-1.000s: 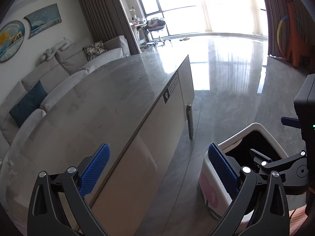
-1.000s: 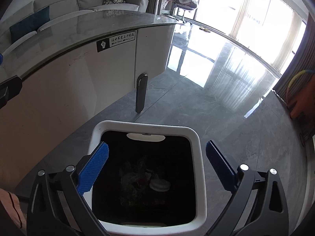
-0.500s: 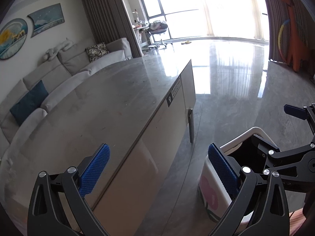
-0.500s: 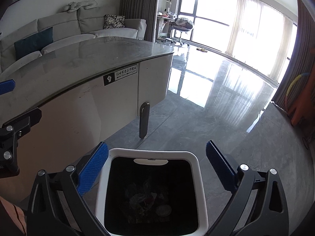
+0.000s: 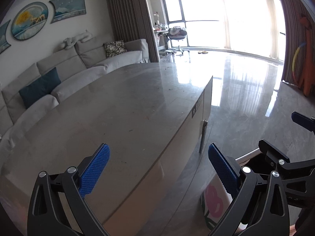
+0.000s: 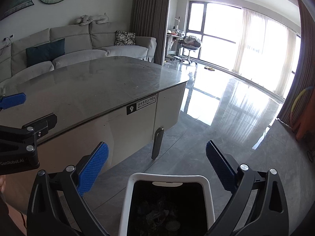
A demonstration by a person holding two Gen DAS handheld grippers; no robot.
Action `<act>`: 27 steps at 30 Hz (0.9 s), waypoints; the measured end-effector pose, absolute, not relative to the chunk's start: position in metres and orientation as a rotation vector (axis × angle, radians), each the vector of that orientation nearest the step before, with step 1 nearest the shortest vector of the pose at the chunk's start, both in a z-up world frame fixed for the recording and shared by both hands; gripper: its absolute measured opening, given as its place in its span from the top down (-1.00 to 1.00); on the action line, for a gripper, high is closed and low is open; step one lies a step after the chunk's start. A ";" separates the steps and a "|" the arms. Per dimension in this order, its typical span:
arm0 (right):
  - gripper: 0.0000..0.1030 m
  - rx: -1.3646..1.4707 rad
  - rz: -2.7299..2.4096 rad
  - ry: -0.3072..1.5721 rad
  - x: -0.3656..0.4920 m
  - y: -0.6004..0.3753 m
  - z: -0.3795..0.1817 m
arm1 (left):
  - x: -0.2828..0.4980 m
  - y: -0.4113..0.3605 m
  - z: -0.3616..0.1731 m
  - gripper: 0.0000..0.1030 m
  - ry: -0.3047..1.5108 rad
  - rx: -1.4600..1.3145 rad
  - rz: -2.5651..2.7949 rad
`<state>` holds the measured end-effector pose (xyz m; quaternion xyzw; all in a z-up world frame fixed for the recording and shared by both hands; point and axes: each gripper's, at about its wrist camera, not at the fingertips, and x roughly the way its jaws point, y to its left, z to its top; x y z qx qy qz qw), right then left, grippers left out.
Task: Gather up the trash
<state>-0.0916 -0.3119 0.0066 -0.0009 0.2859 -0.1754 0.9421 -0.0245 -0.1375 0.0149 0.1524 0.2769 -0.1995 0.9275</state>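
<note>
Left wrist view: left gripper (image 5: 158, 167) has its blue pads spread wide w/ nothing between them, hovering over the near edge of the grey stone table (image 5: 122, 106). Table top looks bare apart from a few tiny specks, too small to identify. At lower right, beside the table's front panel, a white trash bin (image 5: 213, 202) w/ a pink print on its side stands on the glossy grey floor (image 5: 246, 102); only its corner and a bit of rim show behind the right-hand finger. The right gripper (image 5: 283, 137) pokes in from the right edge, above the bin, fingers apart. Grey sofa (image 5: 82, 63) w/ a teal cushion sits behind the table, windows further back. Right wrist view: right gripper (image 6: 157, 163) also released, pads far apart, empty, held above the trash bin (image 6: 206, 182), which sits low centre on the floor just in front of the table (image 6: 94, 86). Bin has a black liner; inside lies the trash (image 6: 161, 214): crumpled clear wrappers and a round pale disc-like piece, dim, can't tell more. Left gripper (image 6: 29, 116) enters from the left edge over the table's edge, fingers apart. A dark metal table leg (image 6: 157, 143) stands between table front and bin, not touching the bin.
</note>
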 end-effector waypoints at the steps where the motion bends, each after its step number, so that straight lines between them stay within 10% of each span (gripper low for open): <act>1: -0.91 -0.001 -0.344 0.574 -0.088 -0.306 0.011 | -0.022 -0.132 0.017 -0.93 0.566 0.302 -0.397; 27: -0.91 -0.141 -0.056 0.494 0.024 -0.146 0.057 | 0.059 0.059 0.045 -0.93 0.598 0.072 -0.021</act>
